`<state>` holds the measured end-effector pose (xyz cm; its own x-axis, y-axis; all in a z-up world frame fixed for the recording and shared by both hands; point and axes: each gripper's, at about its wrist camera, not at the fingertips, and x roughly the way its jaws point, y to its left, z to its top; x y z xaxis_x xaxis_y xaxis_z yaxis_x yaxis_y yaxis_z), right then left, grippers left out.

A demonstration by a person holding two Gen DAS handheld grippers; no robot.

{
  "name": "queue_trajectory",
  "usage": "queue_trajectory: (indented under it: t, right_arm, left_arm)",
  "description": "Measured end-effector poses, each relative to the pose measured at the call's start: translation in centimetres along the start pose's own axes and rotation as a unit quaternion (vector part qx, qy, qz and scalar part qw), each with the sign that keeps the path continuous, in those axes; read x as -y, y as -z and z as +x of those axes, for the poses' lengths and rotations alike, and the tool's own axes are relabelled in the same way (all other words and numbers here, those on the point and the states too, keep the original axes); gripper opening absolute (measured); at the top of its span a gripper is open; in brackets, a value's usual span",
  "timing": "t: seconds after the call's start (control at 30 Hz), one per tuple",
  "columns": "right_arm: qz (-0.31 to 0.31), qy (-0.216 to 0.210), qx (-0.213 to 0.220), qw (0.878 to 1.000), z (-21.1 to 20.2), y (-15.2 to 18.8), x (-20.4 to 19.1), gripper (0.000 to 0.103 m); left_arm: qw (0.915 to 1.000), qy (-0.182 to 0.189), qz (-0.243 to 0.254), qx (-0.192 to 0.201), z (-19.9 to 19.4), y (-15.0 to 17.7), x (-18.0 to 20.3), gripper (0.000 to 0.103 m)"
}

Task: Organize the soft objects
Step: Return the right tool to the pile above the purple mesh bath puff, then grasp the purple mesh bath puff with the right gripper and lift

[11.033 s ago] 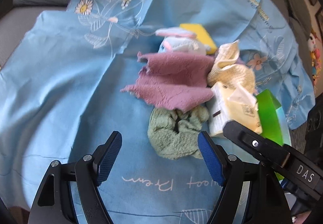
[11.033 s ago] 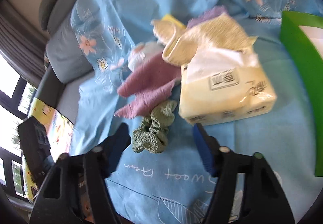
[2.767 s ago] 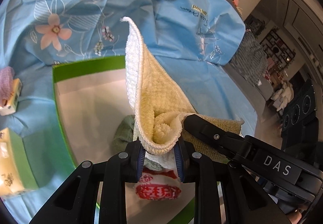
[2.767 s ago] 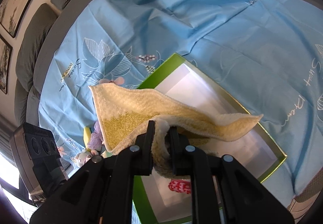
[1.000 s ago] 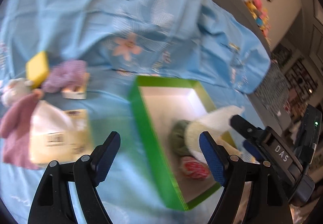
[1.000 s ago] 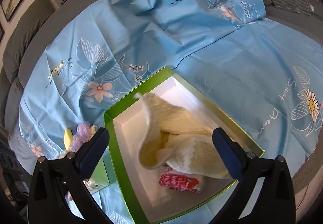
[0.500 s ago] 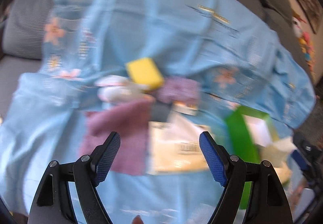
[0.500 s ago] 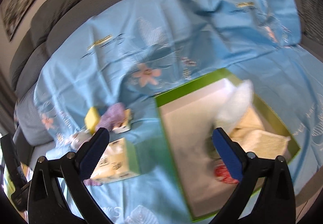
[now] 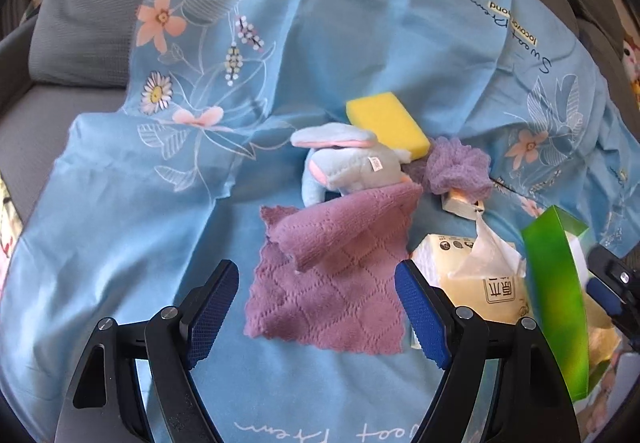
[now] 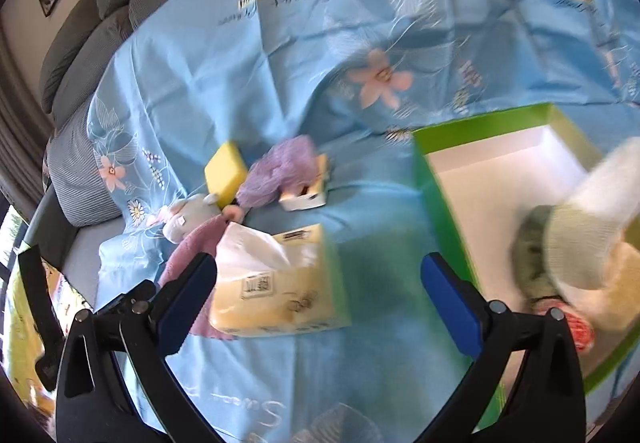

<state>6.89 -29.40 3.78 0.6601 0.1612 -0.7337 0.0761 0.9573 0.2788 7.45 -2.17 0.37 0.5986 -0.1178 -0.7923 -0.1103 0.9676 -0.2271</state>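
Left fingers: the blue-padded fingers of the left gripper (image 9: 316, 307) are spread wide apart with nothing between them, held above the near end of the mauve knitted cloth (image 9: 336, 275).

Right fingers: the fingers of the right gripper (image 10: 318, 301) are likewise parted and empty, poised over bare sheet between the tissue pack (image 10: 276, 283) and the green box (image 10: 440, 183).

Surface: everything is carried by a light blue flowered sheet (image 9: 120, 203) draped over a grey sofa (image 9: 72, 43).

Mauve cloth: it is laid flat toward the sheet's near edge, with its far end folded back over itself; the fold touches a pale blue plush toy (image 9: 348, 167).

Other loose items: a yellow sponge (image 9: 386, 125) lies just behind the plush, a lilac scrunchie (image 9: 460, 169) rests on a small cream packet (image 9: 462, 203), and the tissue pack sits just beside the cloth on its right.

Box: the green box stands at the sheet's right side; a cream towel (image 10: 592, 227), a green scrunchie (image 10: 532, 263) and a red-and-white item (image 10: 576, 327) are already inside.

Step judged in hand: the mauve cloth appears next to be picked up.

Doing it well: the doubled fold is best pinched, since more thickness is offered there than at the flat edge; the sheet beneath should be left out of the pinch, and the plush and tissue pack kept clear.
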Motion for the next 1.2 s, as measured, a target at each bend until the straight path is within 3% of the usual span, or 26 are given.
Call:
queue_trajectory:
  t: [0.17,0.37,0.5,0.63,0.73,0.77,0.8,0.93,1.2]
  right_arm:
    - [-0.001,-0.018,-0.047,0.999,4.6,-2.8,-2.6,0.102]
    - [-0.029,-0.003,-0.078,0.997,10.4,-5.9,-5.8,0.099]
    - [-0.028,0.025,-0.104,0.994,14.2,-7.0,-6.3,0.085]
    - [-0.036,0.048,-0.113,0.992,16.5,-7.6,-6.4,0.069]
    - [-0.025,0.046,-0.131,0.99,17.8,-7.6,-6.1,0.043]
    - [-0.023,0.045,-0.137,0.989,17.9,-7.4,-6.0,0.019]
    - [-0.022,0.042,-0.142,0.989,18.1,-7.1,-6.0,0.009]
    - [-0.018,0.0,-0.128,0.992,16.5,-6.6,-6.1,0.008]
    - [-0.039,-0.118,-0.089,0.988,7.6,-5.1,-8.5,0.008]
  left_arm:
    - [0.999,0.035,-0.016,-0.021,1.0,-0.4,-0.6,0.081]
    - [0.9981,0.05,-0.031,-0.019,1.8,-1.2,-1.3,0.081]
    - [0.9957,0.072,-0.041,-0.041,2.7,-1.3,-1.1,0.081]
    - [0.9961,0.074,-0.031,-0.038,2.5,-1.2,-0.5,0.081]
    - [0.9958,0.074,-0.033,-0.043,2.7,-1.3,-0.5,0.081]
    - [0.9956,0.075,-0.035,-0.045,2.8,-1.3,-0.6,0.081]
    - [0.9954,0.076,-0.036,-0.046,2.8,-1.3,-0.6,0.081]
    - [0.9945,0.087,-0.035,-0.047,2.8,-1.3,-0.5,0.081]
    - [0.9925,0.111,-0.028,-0.042,2.2,-0.9,0.4,0.081]
